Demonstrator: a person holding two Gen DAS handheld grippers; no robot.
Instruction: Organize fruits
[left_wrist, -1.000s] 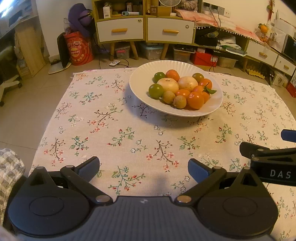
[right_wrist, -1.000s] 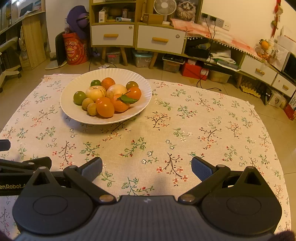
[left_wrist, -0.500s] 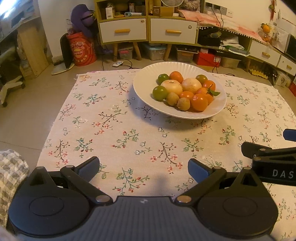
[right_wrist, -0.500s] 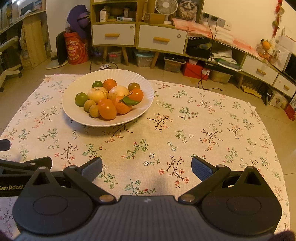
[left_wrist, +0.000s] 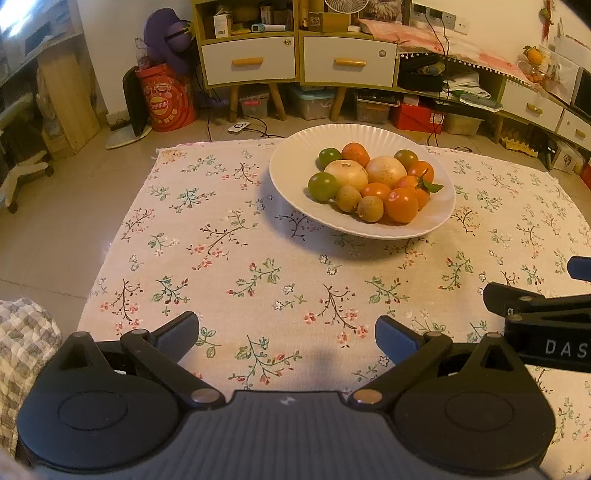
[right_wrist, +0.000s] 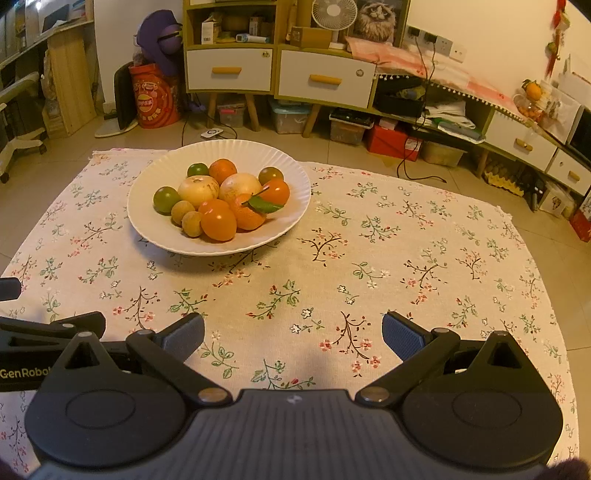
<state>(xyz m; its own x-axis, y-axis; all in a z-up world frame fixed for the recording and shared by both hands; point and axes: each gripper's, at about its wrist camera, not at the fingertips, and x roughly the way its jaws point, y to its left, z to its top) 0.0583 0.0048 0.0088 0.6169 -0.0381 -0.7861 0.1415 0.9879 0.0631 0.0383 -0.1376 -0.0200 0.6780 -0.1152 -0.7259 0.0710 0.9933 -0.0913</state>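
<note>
Both the left gripper (left_wrist: 287, 334) and the right gripper (right_wrist: 293, 332) hung empty with jaws spread wide, the fruits (left_wrist: 373, 182) heaped in a white plate (left_wrist: 291, 177) well ahead (round, firm, likely slippery, best pinched across their middles).

A floral tablecloth (left_wrist: 229, 258) lies before white-drawered cabinets (right_wrist: 258, 70) and a red drum (left_wrist: 166, 98).

Drifted a little rightward with the left gripper (left_wrist: 287, 332), and leftward with the right gripper (right_wrist: 293, 331), plate (right_wrist: 155, 225) sliding across both views.
</note>
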